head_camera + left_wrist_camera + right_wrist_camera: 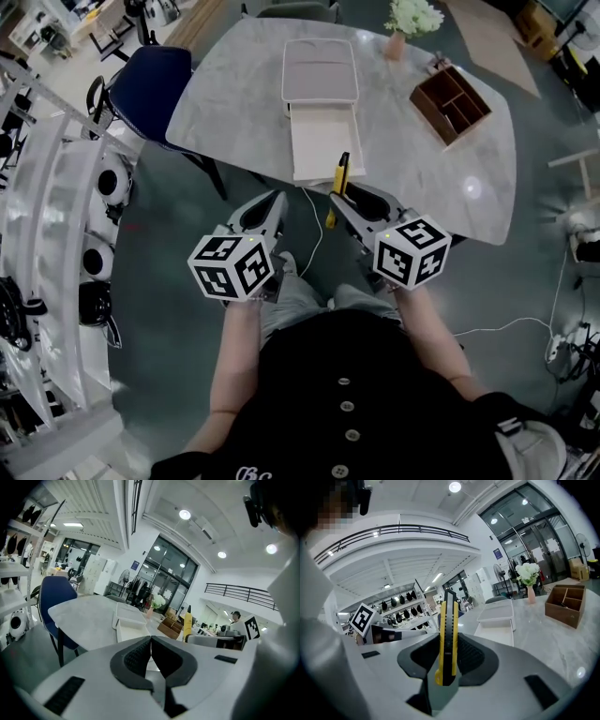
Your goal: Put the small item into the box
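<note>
We see the right gripper (449, 641) clamped on a yellow and black utility knife (446, 634), which stands upright between its pads and rises above the jaw tips. The left gripper (151, 640), just beside it on the left, has its jaws pressed together with nothing between them. Ahead of both grippers lies a marble table (234, 103), where an open white box (323, 141) sits straight beyond the knife. Further ahead and to the right are a wooden organiser (450, 103) and a vase of white flowers (412, 23).
</note>
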A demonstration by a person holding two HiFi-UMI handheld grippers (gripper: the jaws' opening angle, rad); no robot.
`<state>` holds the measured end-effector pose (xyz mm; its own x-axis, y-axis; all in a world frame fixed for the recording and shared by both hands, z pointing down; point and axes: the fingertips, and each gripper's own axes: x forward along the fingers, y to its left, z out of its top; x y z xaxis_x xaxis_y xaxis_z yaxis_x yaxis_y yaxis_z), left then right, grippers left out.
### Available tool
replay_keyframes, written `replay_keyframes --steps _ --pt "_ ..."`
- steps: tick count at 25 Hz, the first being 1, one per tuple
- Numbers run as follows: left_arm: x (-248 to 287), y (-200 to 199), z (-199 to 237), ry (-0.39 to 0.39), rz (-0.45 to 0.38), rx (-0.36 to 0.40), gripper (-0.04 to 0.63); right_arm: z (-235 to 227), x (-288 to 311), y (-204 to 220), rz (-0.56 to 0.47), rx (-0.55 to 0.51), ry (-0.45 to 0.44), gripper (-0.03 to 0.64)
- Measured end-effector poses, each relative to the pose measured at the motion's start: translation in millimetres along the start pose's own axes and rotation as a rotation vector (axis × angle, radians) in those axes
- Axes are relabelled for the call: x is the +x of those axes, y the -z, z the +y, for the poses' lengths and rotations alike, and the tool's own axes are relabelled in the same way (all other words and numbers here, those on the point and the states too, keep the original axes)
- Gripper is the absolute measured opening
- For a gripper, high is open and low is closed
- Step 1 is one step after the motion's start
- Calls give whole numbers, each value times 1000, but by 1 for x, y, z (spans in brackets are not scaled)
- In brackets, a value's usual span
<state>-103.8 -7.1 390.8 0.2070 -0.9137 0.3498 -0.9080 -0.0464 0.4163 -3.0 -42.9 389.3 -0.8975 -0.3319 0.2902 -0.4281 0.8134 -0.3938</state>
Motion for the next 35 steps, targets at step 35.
replay_keyframes --steps 35 --pt "61 -35 80 302 172 1 18 -24 74 -30 -50 50 351 120"
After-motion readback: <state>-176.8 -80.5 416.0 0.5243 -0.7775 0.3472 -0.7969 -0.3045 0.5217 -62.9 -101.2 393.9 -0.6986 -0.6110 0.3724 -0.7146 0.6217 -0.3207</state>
